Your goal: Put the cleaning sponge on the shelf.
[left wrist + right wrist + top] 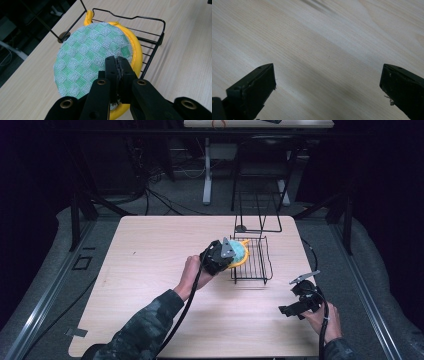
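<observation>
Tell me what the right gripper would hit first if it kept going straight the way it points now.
Most likely the bare wooden table: the right gripper has open jaws aimed down at it, with nothing between them.

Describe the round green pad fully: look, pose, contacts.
The round pad has a green and white checked mesh face, woven-looking, and a padded yellow rim with a yellow loop at its far edge. It is tilted, its far edge over the black wire rack on the table. The left gripper is clamped on its near edge.

pad [92, 57]: green-and-white checks, yellow rim
rack [152, 42]: black wire
table [190, 50]: pale wood grain
gripper jaws: black
</observation>
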### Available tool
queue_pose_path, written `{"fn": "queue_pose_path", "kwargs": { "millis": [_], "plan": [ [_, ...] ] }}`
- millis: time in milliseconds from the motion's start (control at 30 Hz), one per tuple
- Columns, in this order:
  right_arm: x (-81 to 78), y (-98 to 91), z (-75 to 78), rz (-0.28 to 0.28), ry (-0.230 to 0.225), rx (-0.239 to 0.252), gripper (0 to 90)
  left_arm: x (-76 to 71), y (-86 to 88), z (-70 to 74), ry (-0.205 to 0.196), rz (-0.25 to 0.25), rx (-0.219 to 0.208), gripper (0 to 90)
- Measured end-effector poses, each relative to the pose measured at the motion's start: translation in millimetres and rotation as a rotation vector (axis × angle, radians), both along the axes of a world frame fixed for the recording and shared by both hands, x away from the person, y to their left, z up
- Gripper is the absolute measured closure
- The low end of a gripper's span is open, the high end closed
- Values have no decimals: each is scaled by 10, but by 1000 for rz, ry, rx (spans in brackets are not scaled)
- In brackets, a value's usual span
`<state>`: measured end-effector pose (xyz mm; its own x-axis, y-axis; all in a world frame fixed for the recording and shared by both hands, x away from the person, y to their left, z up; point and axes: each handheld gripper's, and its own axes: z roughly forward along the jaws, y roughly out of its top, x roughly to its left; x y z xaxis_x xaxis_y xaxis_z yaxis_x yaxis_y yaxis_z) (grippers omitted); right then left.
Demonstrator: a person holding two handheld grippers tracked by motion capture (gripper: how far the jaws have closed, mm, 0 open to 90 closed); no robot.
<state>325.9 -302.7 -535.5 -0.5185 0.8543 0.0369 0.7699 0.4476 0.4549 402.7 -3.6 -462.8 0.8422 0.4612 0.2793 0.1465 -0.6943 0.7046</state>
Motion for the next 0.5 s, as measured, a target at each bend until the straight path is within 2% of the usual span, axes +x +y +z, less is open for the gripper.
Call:
{"fn": "queue_pose_path", "kwargs": {
  "millis": [367, 500],
  "plan": [
    [-4, 1, -9, 6, 4, 0, 0, 51, -210, -142, 8, -12, -21, 886],
    [-6, 2, -8, 5, 4, 3, 0, 87, -276, -167, 24, -22, -28, 886]
  ]
}}
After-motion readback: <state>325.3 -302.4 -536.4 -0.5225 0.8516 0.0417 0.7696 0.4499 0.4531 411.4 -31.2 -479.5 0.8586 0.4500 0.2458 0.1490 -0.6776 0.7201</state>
